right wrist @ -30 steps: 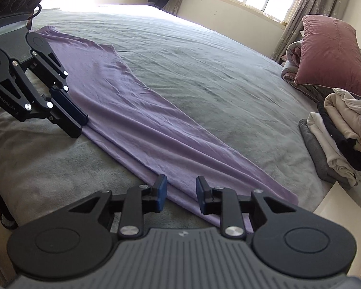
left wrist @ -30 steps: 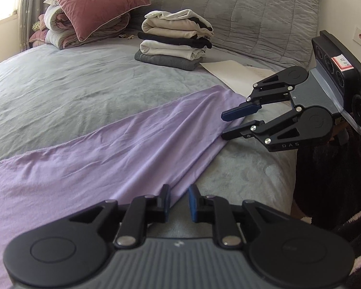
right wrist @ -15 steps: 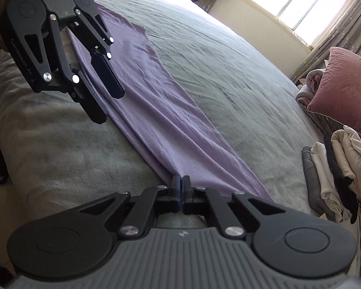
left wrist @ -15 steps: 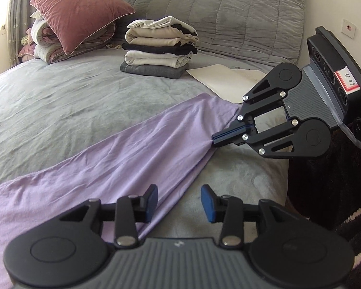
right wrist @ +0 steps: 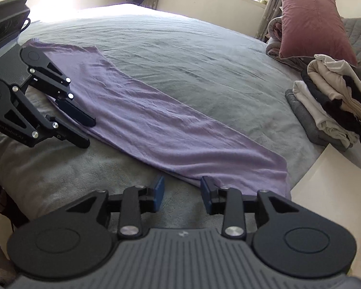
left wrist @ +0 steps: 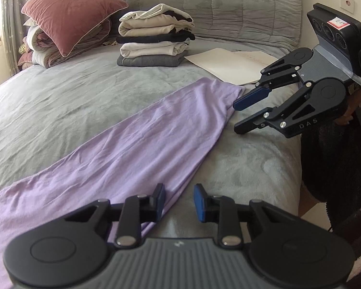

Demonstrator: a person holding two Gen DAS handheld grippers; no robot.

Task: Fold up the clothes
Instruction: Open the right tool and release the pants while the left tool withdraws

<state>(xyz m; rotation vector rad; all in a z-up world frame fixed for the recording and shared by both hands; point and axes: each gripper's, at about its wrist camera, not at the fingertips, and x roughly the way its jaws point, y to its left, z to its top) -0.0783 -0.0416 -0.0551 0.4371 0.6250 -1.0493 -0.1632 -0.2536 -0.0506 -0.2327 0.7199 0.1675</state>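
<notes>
A long lilac garment point(left wrist: 122, 144), folded into a narrow strip, lies along the near edge of a grey bed point(left wrist: 60, 101); it looks light, soft and limp, best pinched at its end corners; the left tongs point(left wrist: 178, 202) are closing, its edge between them, unpinched; the right tongs point(right wrist: 181, 193) are opening at the far end, holding nothing.

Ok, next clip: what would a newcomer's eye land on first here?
The long lilac garment stretched in a narrow band across the grey bed, with the left gripper and the right gripper at its near edge, jaws apart. Next, the stack of folded clothes by the headboard, beside a dusky pink pillow.
</notes>
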